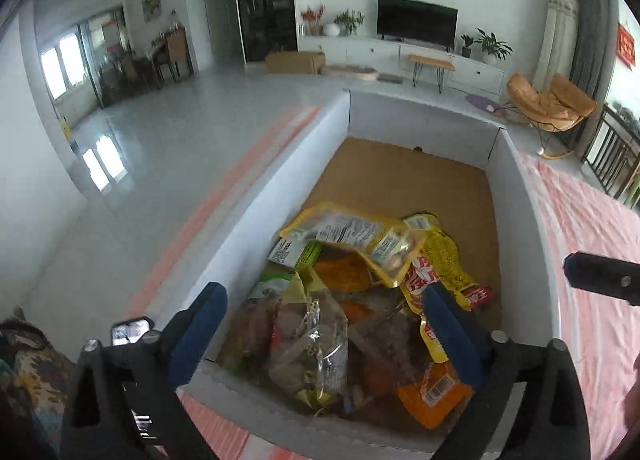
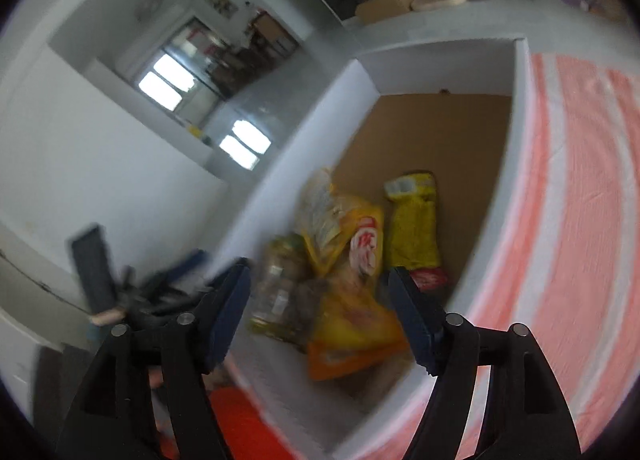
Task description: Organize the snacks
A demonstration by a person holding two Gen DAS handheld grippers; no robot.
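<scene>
A white-walled box point(image 1: 256, 212) with a brown cardboard floor holds a heap of snack packets at its near end. On top lie a yellow packet point(image 1: 348, 232), a clear crinkled bag point(image 1: 312, 344) and an orange packet point(image 1: 432, 392). My left gripper point(image 1: 324, 312) hovers over the heap with its jaws wide; nothing is pressed between the blue pads. The right wrist view is blurred. There my right gripper point(image 2: 320, 292) stands open above the same box point(image 2: 320, 120), over a yellow bag point(image 2: 412, 228) and an orange packet point(image 2: 352, 344). Its finger point(image 1: 600, 276) shows at the right edge of the left wrist view.
The box sits on a pink-and-white striped cloth point(image 1: 580, 240) that spreads to the right. Left of the box the table ends and grey floor point(image 1: 160, 148) lies below. A phone point(image 1: 130, 330) is mounted by the left finger. Something red point(image 2: 240, 420) lies near the box's front wall.
</scene>
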